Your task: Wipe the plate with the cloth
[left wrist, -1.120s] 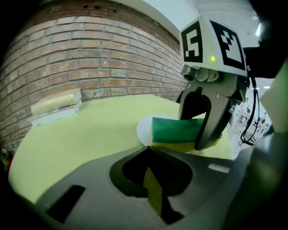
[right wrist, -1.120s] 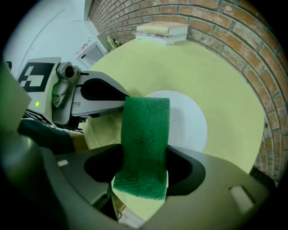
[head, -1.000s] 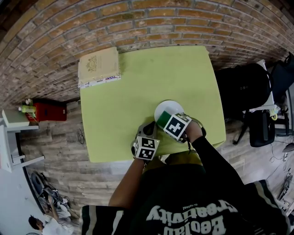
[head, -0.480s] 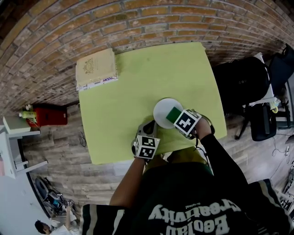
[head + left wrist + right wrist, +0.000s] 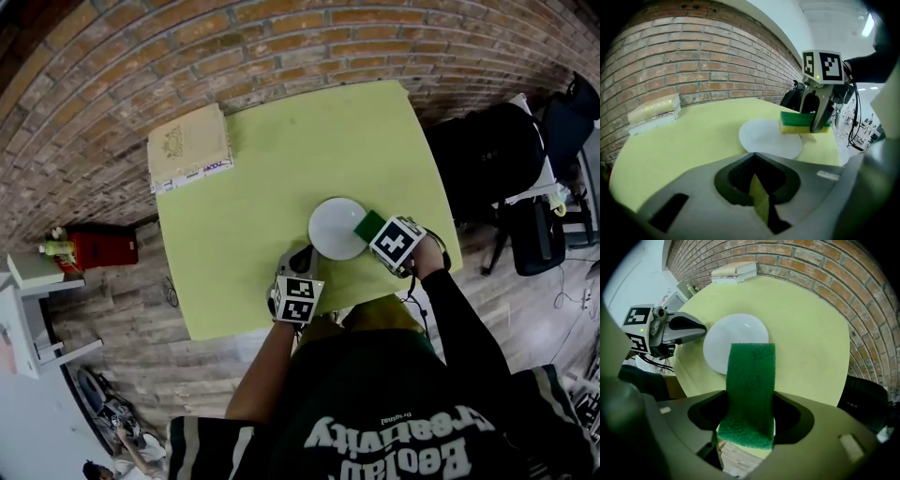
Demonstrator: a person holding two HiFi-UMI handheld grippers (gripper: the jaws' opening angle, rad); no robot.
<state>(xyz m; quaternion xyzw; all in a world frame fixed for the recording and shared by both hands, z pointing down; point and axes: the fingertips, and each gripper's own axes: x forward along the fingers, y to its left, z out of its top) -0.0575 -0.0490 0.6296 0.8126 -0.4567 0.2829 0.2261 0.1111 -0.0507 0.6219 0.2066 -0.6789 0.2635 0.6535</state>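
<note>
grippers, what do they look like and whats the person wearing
Both the left gripper and right gripper have grey moulded bodies, each topped by a white cube with black square markers. A thin black cable hangs by the right one. The person wears a black top with white lettering, with a long black right sleeve.

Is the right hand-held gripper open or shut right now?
Shut on the sponge: in the right gripper view, the jaws of the right hand-held gripper press both sides of it, its far end over the plate.
</note>
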